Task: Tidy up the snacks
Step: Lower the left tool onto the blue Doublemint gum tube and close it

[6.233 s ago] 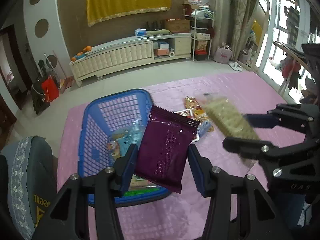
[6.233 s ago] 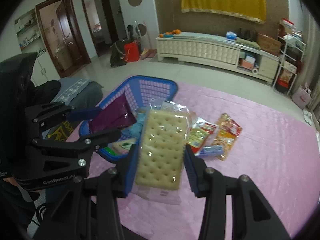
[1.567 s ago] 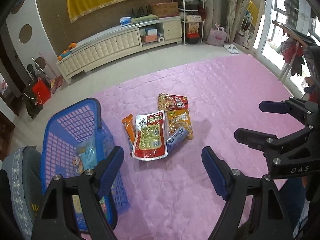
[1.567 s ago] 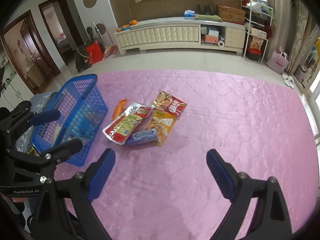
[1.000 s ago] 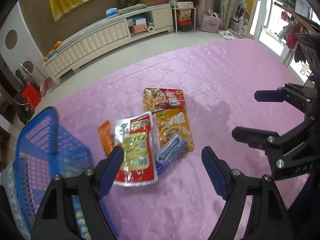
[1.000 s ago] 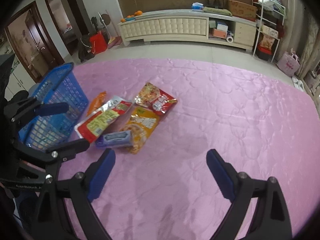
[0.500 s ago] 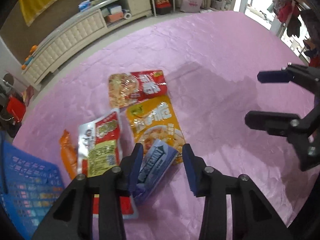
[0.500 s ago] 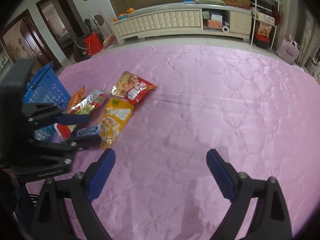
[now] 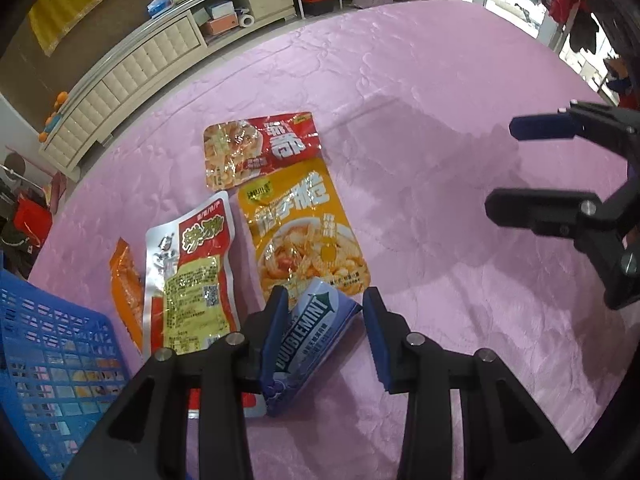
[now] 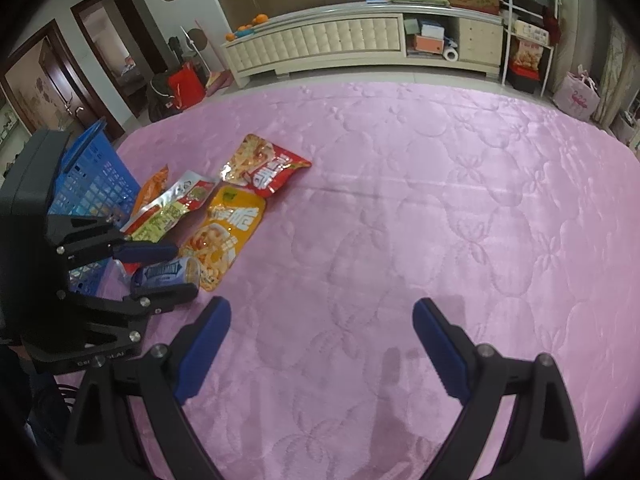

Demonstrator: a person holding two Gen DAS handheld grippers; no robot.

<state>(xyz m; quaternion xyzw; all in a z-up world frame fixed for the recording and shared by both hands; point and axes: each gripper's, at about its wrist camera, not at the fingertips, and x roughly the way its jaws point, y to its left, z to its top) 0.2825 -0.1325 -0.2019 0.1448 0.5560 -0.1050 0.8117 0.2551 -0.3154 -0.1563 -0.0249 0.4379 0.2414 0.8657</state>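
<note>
Pink tabletop (image 10: 400, 200) carries four loose packets, left gripper (image 9: 324, 320) jaws closing around gum pack (image 9: 308, 332), right gripper (image 10: 320, 344) jaws apart, basket (image 9: 48, 344) part-filled.

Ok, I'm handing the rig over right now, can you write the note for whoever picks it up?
Left gripper: jaws around the blue Doublemint pack, which is tipped up off the cloth; whether the grip is firm cannot be told.
Right gripper: open, empty, over bare pink cloth.
Blue basket: at the left, some snacks already inside.
On the cloth: yellow pouch, red pouch, silver-and-red pouch, and an orange packet partly under it.
Left to do: put the Doublemint pack in the basket, then the four packs.
</note>
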